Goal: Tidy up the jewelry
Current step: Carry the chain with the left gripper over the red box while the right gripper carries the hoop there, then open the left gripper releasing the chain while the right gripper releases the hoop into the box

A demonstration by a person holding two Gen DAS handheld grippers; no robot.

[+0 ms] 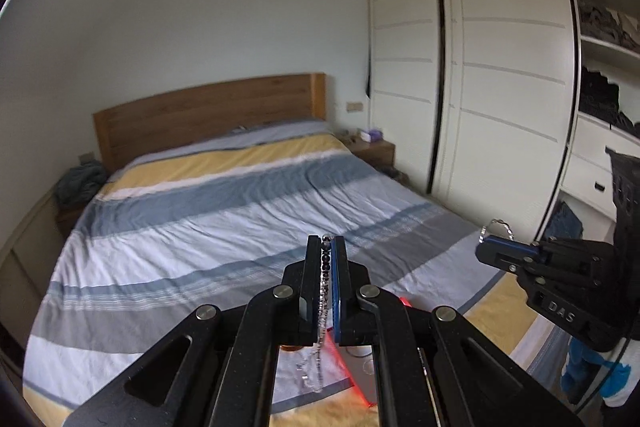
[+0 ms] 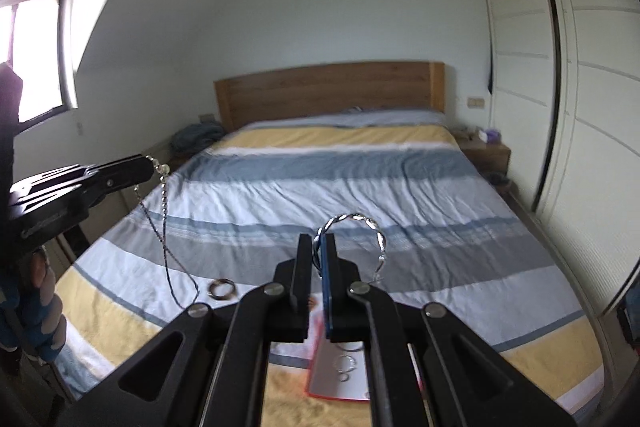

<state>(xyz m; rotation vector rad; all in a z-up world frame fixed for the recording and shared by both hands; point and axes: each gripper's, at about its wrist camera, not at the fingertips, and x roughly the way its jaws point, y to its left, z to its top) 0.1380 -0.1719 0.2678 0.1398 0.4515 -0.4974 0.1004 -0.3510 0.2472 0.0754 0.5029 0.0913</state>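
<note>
Left wrist: tray (image 1: 362, 367) behind gripper (image 1: 326, 247)

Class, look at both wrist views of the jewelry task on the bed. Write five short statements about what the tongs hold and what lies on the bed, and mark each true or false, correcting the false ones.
1. The left tongs grip a beaded chain necklace that hangs down. True.
2. The right tongs are empty. False: they are shut on a twisted silver bangle.
3. A red-edged tray lies on the striped bedspread and holds silver rings. True.
4. A dark ring-shaped bracelet lies inside the tray. False: it lies on the bedspread, left of the tray.
5. The bangle rests on the bed. False: it is held in the air.
</note>
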